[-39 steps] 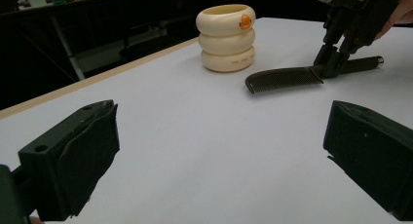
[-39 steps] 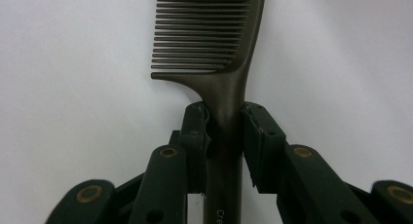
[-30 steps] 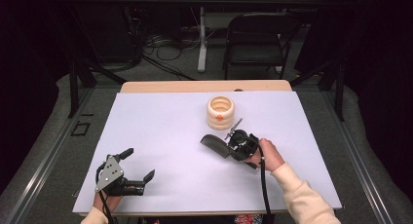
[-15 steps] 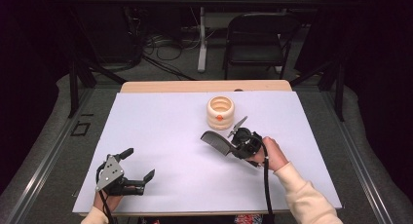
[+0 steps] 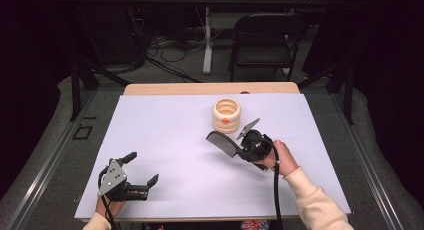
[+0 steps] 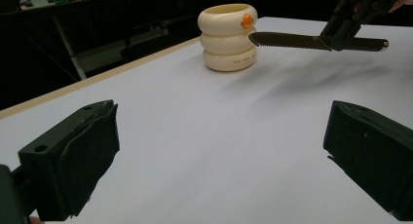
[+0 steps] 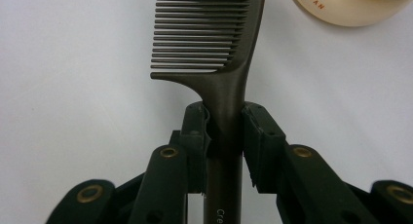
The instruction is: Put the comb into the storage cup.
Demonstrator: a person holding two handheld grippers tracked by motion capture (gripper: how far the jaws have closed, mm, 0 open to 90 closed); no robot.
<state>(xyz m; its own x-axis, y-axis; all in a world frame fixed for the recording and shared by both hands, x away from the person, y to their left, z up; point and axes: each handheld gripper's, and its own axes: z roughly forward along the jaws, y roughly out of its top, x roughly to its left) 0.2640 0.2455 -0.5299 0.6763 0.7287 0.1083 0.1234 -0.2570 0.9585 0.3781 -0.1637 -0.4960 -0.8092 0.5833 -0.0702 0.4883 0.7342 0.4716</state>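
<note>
A dark comb [image 5: 220, 141] hangs a little above the white sheet, its handle clamped in my right gripper [image 5: 246, 146], which is shut on it. In the right gripper view the comb [image 7: 209, 34] points away from me, its teeth to the left, the jaws [image 7: 225, 131] pinching the handle just below the teeth. A cream ribbed cup [image 5: 226, 115] with an orange dot stands just beyond the comb's tip. My left gripper [image 5: 143, 167] rests open near the front left of the table, nothing between its jaws. From there the cup [image 6: 228, 36] and comb [image 6: 287, 40] lie ahead.
A white sheet [image 5: 165, 130] covers the wooden table [image 5: 210, 88]. Behind the table stand a folding chair [image 5: 262, 40] and cables on the floor. The person's right sleeve [image 5: 315, 205] comes in at the bottom right.
The right gripper has shifted slightly away from the person with the comb, its tip nearer the cup. The left gripper has not moved.
</note>
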